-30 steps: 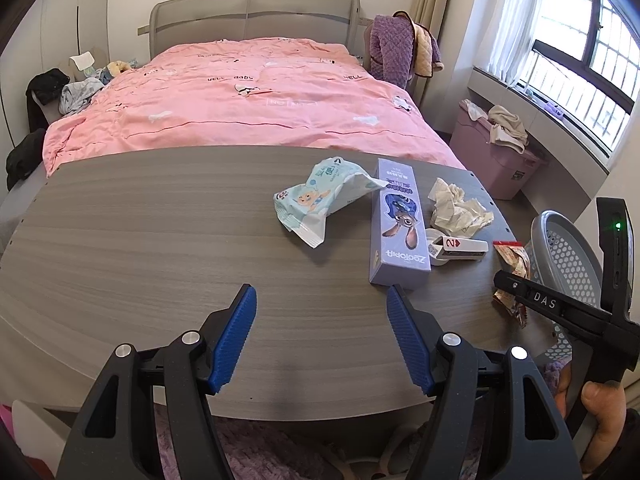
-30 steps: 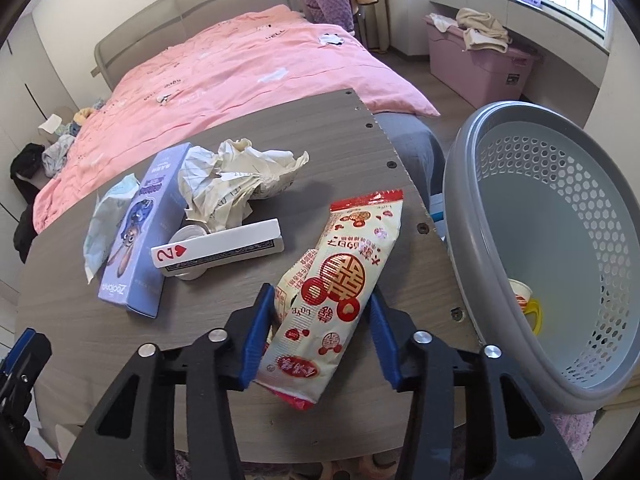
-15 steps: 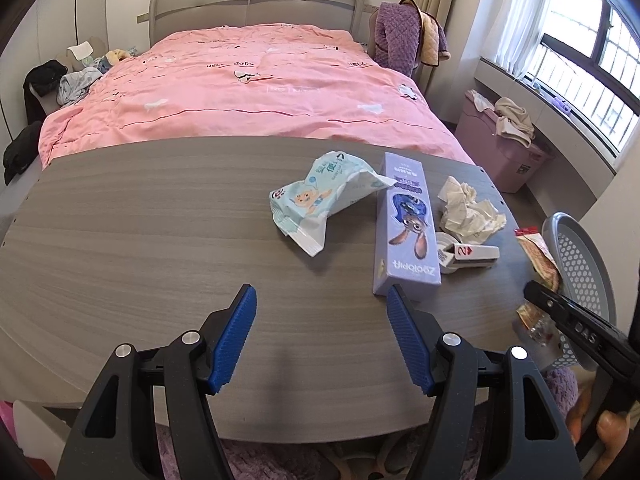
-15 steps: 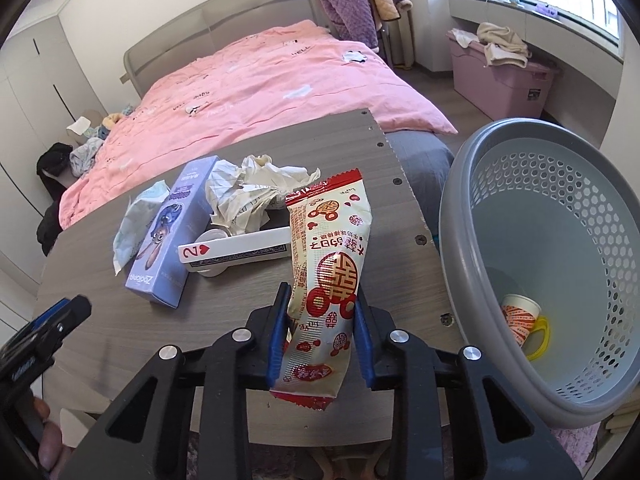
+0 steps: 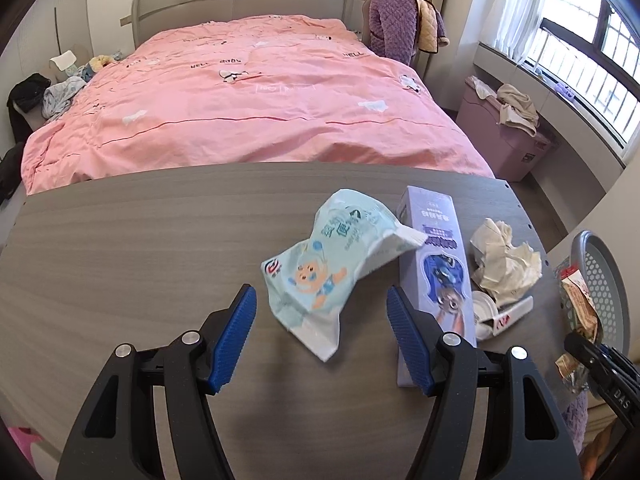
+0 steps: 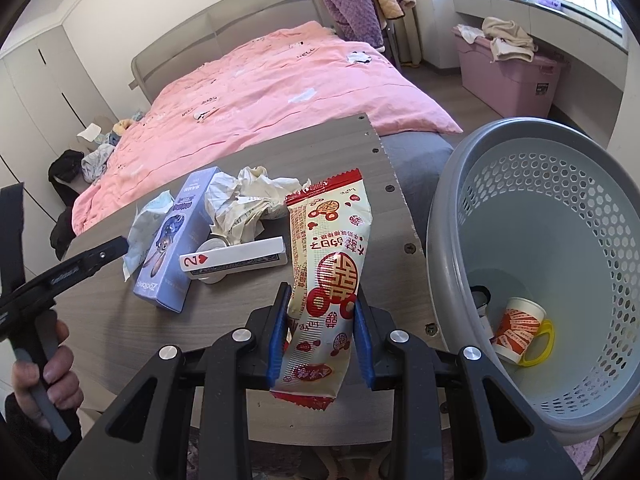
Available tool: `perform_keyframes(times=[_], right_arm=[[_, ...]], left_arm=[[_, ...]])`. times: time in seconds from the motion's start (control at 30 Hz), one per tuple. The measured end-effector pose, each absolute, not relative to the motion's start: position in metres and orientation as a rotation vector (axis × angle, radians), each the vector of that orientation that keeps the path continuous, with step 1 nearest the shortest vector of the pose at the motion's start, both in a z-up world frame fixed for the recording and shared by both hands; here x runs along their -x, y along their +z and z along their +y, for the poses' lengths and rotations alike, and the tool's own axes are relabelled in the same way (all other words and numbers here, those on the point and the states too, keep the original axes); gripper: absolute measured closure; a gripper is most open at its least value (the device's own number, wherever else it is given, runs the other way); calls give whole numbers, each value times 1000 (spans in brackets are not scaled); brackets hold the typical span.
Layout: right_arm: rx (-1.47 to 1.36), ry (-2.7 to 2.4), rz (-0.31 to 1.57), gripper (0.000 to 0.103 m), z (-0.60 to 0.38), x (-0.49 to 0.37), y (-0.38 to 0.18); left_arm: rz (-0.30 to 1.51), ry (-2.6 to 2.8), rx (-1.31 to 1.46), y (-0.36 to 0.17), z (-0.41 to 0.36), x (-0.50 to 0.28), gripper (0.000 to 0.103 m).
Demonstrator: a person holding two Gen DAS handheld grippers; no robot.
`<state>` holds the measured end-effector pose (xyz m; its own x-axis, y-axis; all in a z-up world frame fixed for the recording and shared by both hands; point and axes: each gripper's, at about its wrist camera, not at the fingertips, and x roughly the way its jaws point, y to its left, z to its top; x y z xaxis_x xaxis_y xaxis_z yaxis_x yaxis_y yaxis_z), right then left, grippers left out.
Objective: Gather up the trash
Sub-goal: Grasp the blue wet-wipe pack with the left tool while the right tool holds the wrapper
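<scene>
My right gripper is shut on a red-and-white snack wrapper and holds it up off the table, left of the grey mesh basket. A paper cup lies in the basket. My left gripper is open, its fingers on either side of a light-blue wipes packet on the table. A purple box, crumpled paper and a playing-card box lie on the table to the right of the packet.
The grey wooden table ends close to a pink bed. The basket stands off the table's right edge. A pink storage bin sits by the window.
My right gripper closed on the snack wrapper and lifted it upright off the table. My left gripper moved forward and right until the wipes packet lay between its open fingers.
</scene>
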<state>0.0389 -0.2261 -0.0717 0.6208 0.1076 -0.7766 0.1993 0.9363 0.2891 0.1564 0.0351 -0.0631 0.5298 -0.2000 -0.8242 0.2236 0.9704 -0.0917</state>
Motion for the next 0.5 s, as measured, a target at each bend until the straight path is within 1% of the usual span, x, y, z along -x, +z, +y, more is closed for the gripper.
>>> perform_keyframes(times=[0.13, 0.5], right_arm=[[-373, -45, 906, 74, -226, -44, -71], [-379, -27, 918, 74, -226, -56, -77]], left_arm=[[1017, -280, -50, -74, 29, -174, 38], [1045, -294, -83, -91, 20, -205, 38]])
